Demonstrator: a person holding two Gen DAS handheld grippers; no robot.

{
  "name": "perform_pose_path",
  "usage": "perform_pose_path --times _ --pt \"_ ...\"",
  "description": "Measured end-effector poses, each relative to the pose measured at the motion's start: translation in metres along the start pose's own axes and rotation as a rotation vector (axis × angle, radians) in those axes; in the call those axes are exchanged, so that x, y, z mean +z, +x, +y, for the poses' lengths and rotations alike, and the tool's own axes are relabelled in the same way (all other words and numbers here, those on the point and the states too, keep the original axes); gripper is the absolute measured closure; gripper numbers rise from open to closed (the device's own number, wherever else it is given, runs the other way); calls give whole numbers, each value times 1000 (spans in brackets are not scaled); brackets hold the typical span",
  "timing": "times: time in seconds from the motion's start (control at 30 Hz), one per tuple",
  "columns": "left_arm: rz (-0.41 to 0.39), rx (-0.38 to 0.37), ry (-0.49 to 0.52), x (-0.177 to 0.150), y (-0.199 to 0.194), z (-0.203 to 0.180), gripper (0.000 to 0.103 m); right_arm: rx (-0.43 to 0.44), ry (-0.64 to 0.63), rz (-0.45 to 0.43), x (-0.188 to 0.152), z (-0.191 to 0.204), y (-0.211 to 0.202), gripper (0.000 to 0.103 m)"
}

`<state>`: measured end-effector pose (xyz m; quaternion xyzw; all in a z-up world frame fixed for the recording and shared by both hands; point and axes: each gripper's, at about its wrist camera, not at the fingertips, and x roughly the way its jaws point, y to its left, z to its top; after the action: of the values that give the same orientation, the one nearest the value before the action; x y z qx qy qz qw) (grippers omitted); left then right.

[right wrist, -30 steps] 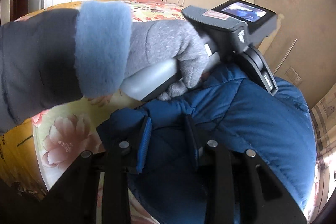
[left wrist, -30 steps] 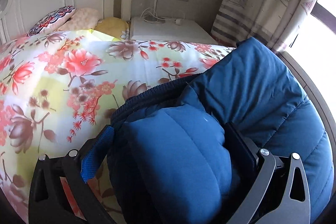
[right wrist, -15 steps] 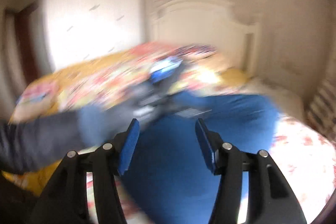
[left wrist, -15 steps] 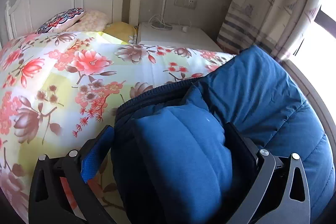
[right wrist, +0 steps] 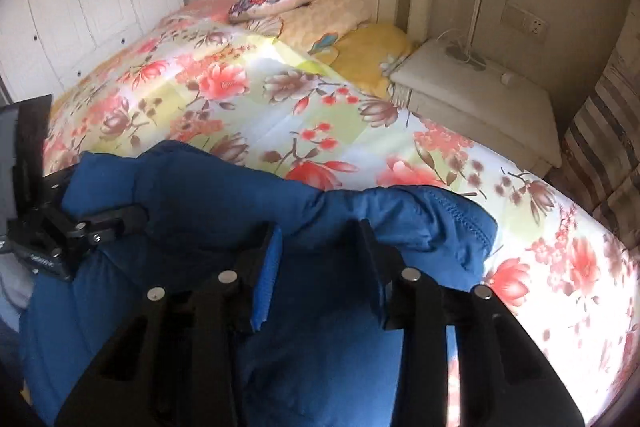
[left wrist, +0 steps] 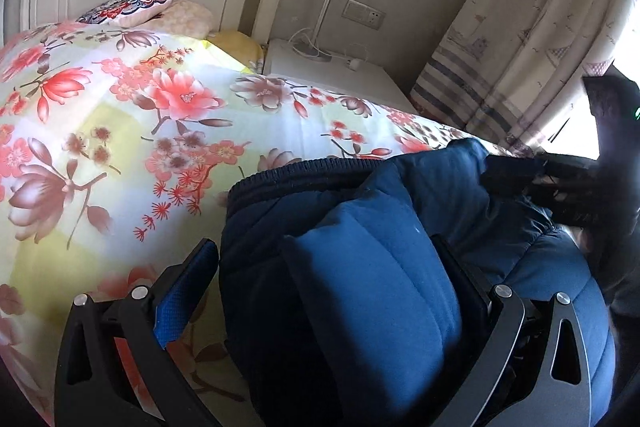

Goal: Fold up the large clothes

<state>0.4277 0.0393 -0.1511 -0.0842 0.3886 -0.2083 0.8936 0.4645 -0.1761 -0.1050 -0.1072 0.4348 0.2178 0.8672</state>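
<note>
Blue quilted fabric fills the near part of both views: the padded jacket (left wrist: 400, 211) lies bunched on the bed (left wrist: 132, 115), at the corner nearest the curtain and the window, with its ribbed dark edge turned toward the headboard. It is no neat packet yet. Several layers are already stacked, so a first fold or two looks done, but the pile is lumpy and its outline uneven.

The left gripper (left wrist: 324, 275) stands wide, with a thick doubled roll of the jacket filling the gap between its fingers; its left pad shows bare blue and clear of the cloth, so I would call it spread around the bundle rather than clamped, though the right pad is buried and I cannot be sure. The right gripper (right wrist: 320, 267) sits at the jacket's far upper edge, its jaws closing on a ridge of fabric that lies between them.

What seems left: bring that edge over, flatten the bulk, and square the stack.
</note>
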Motion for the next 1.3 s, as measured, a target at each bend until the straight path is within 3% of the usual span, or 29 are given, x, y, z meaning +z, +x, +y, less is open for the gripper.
perform_pose_path --times 0.07,0.17,0.2,0.23,0.3,0.33,0.4,0.5,0.53,0.6,0.63,0.67,0.73,0.8,0.87,0.9,0.97,1.03,1.13,1.2,1.23,1.3 --pt "-1 -12 -5 -1 0 1 4 -44 -12 -42 5 3 -17 66" --pt "-2 -26 -17 -1 0 3 4 -44 58 -93 17 -12 -26 66" --pt "-4 -26 -18 -1 -1 3 4 -70 54 -73 20 -17 -18 66" --pt "-8 -22 -18 -1 -1 3 4 -113 47 6 18 -23 7 65" --pt "-13 -10 -23 -2 -2 4 4 -43 103 78 8 -34 37 63" --pt "-12 -12 -27 -2 -2 4 4 -15 145 28 1 -39 39 61" --pt "-13 -18 -27 -2 -2 4 4 -29 146 26 1 -39 36 61" --pt "-16 -24 -29 -2 -3 5 4 -169 35 34 16 -16 20 61" --pt "-17 -27 -30 -2 -3 6 4 -196 7 -17 25 -3 3 61" --pt "-20 -29 -32 -2 -4 6 4 -136 -15 -104 33 15 -19 60" --pt "-21 -29 -32 -2 -4 6 4 -106 -26 -105 36 23 -20 57" --pt "-22 -29 -32 -2 -5 6 4 -90 -40 -74 35 28 -12 57" --pt "-28 -29 -32 -2 -6 5 4 -108 -100 91 24 38 32 57" --pt "-16 -11 -39 -1 -7 6 4 -64 -30 111 18 28 48 57" --pt "-42 63 -34 0 -28 2 4 -77 -38 111 20 29 44 57" --pt "-99 116 -24 -1 -51 -3 5 -116 -78 103 20 37 39 56" --pt "-177 155 -14 -6 -97 -10 5 -181 -151 73 19 52 20 56" --pt "-255 119 14 -22 -151 -23 5 -138 -152 8 20 59 -4 56" --pt "-283 80 125 -56 -198 -62 5 -38 -168 -56 33 80 -30 56" --pt "-250 71 205 -80 -199 -90 5 25 -252 -35 39 108 -27 68" --pt "-228 68 229 -89 -194 -98 5 50 -284 -5 40 121 -19 84" --pt "-164 62 270 -107 -177 -111 5 81 -325 55 38 142 1 93"
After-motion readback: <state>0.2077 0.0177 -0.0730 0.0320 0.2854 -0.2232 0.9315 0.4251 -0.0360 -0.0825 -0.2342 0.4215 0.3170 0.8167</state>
